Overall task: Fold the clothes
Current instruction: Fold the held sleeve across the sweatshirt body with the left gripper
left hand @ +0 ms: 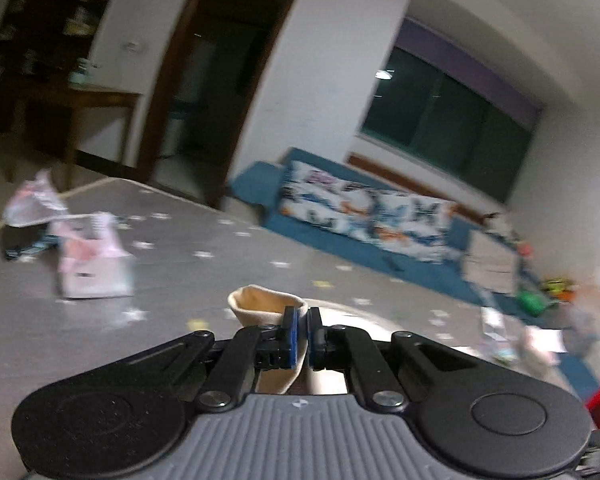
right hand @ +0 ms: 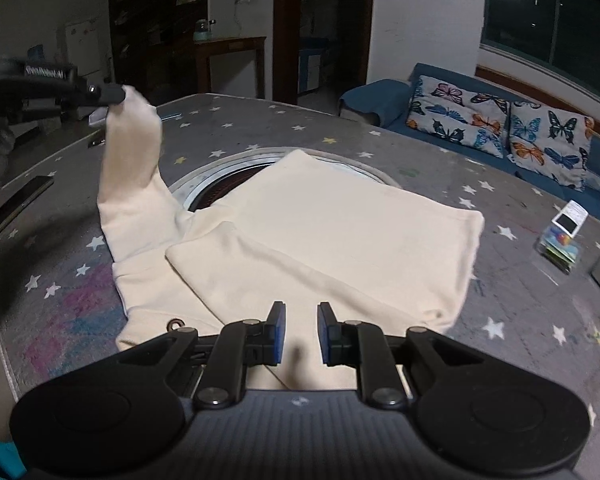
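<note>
Cream hoodie (right hand: 320, 232) spread mid-frame on starred table (right hand: 500, 320); soft, limp, light. Left gripper (right hand: 118, 94) clamped on cuff (left hand: 266, 306), upper left; right gripper (right hand: 300, 332) parted, empty. Best grasped at cuffs, hem.

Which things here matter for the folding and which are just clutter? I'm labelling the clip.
Job:
hoodie
sleeve, lifted by the left gripper
right gripper, open above the hoodie

Clutter:
phone
cards
pink box
cushions
</note>
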